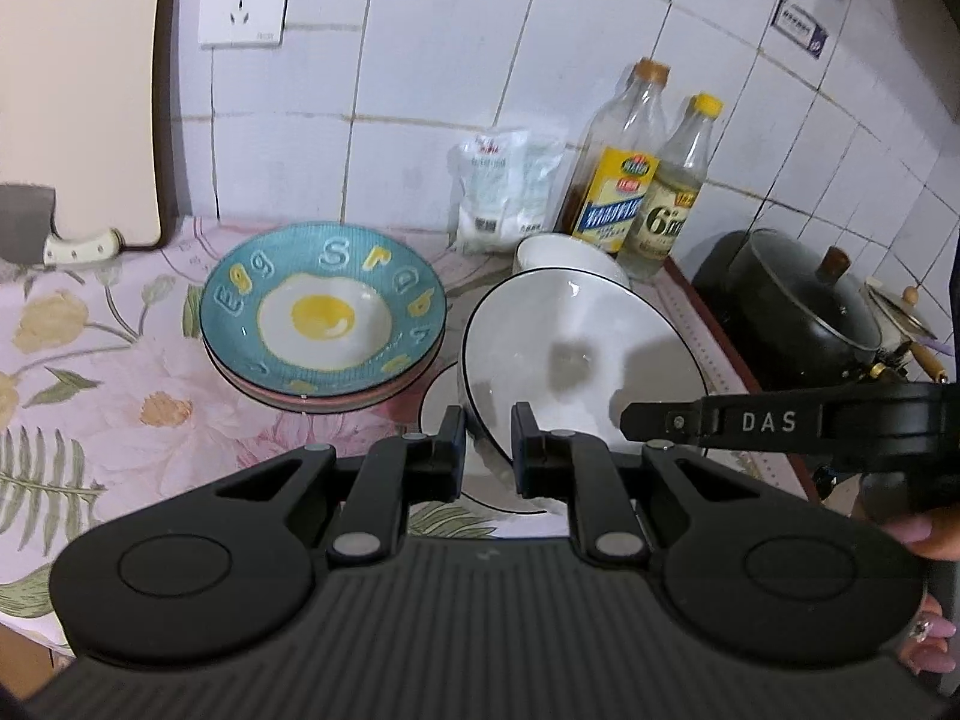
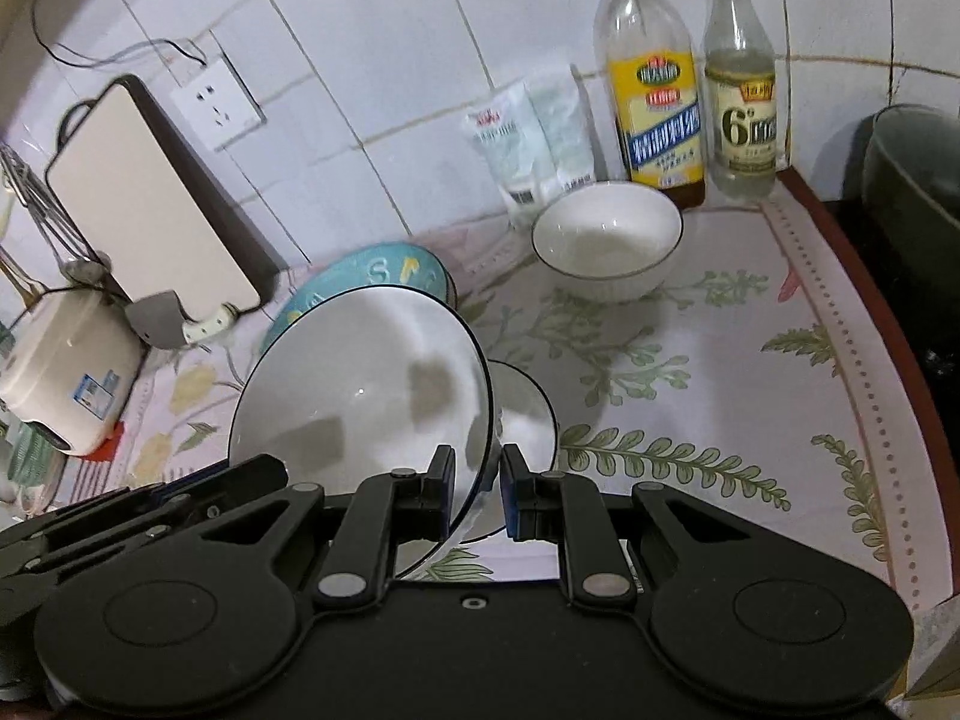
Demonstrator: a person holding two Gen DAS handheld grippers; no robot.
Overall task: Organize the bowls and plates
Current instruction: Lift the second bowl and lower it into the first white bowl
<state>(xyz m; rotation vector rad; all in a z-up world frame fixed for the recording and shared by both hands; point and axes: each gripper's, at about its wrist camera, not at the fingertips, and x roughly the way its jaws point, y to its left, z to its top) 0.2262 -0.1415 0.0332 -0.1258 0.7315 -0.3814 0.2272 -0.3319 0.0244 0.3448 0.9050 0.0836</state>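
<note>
A kitchen counter covered with a pink floral cloth (image 2: 690,372) carries a stack of plates topped by a teal fried-egg plate (image 1: 324,312), a small white black-rimmed bowl (image 2: 606,240), two glass bottles (image 2: 654,90), a white pouch (image 2: 528,144) and a flat white plate (image 2: 528,414).

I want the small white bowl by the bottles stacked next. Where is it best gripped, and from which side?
Pinch the rim of the small white bowl at its near edge, one jaw inside and one outside, coming down from above. It stands upright and open, and the bottles and the white packet probably crowd its far side.
</note>
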